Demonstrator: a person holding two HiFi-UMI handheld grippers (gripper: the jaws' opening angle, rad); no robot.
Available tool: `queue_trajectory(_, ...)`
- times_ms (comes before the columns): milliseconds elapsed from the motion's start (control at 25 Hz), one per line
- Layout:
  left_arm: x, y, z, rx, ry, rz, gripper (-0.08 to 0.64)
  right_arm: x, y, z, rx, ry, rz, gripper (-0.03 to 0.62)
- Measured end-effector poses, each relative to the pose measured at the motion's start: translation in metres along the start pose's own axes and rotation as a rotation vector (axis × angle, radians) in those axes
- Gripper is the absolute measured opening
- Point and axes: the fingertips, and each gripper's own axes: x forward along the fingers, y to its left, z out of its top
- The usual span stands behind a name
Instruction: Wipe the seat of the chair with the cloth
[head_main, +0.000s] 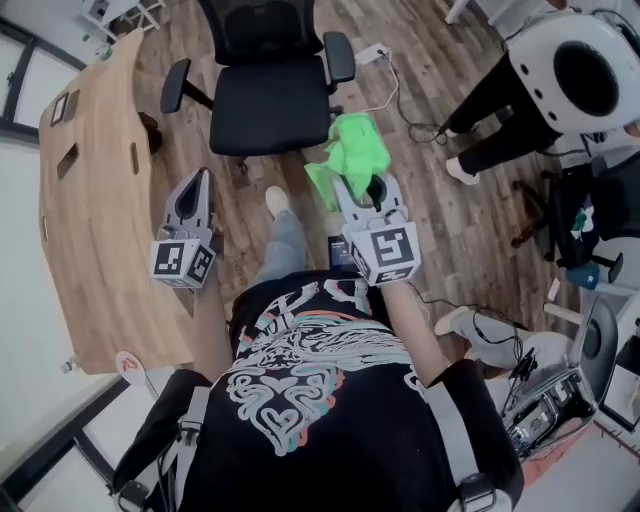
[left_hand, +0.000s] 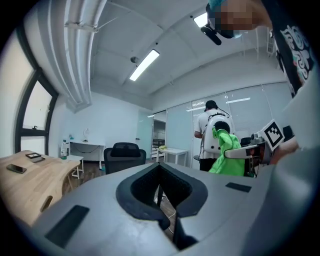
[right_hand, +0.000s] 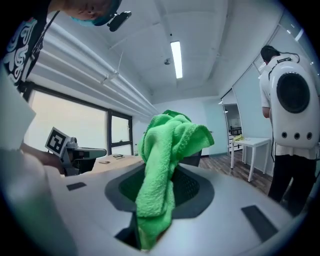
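We stood facing the black office chair (head_main: 268, 105), short of the front edge of its seat. Our right gripper (head_main: 358, 192) had its jaws pinched tight on the green cloth (head_main: 352, 150). The cloth bunched up over the jaw tips and sat in front of the chair, near the seat's front corner on our right-hand side. In the right gripper view it rose out of the jaws in a thick fold and flopped over at the top.

Our left gripper (head_main: 197, 182) was in front of the chair's other front corner, nearer the wooden desk (head_main: 95, 215) that ran along that side of the chair. Its jaws were pressed together on themselves.

A white cable (head_main: 388, 92) lay on the floor beside the chair. Another person with a white backpack (head_main: 572, 70) stood off to its right-hand side.
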Motion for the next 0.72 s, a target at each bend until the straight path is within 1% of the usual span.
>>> queue_trajectory(80, 0.025, 0.029, 0.002, 0.003, -0.031, 0.002, 0.002, 0.035, -0.008, 0.0, -0.017, 0.018, -0.024, 0.123)
queue_trajectory(160, 0.054, 0.058, 0.006, 0.014, -0.059, -0.016, 0.002, 0.077, -0.017, -0.003, -0.018, 0.04, -0.048, 0.123)
queue_trajectory(240, 0.086, 0.089, 0.007, 0.005, -0.06, -0.035, 0.002, 0.121, -0.028, -0.007, -0.002, 0.064, -0.076, 0.123)
queue_trajectory(400, 0.143, 0.144, 0.005, -0.029, -0.034, -0.052, 0.002, 0.202, -0.042, -0.011, -0.011, 0.136, -0.094, 0.123)
queue_trajectory(520, 0.185, 0.183, -0.004, -0.042, 0.011, -0.08, 0.001, 0.261, -0.046, -0.019, -0.038, 0.196, -0.072, 0.123)
queue_trajectory(600, 0.206, 0.205, -0.012, -0.041, 0.043, -0.096, 0.002, 0.292, -0.046, -0.025, -0.042, 0.232, -0.074, 0.123)
queue_trajectory(720, 0.232, 0.229, -0.024, -0.054, 0.068, -0.108, 0.002, 0.327, -0.052, -0.034, -0.043, 0.269, -0.081, 0.123)
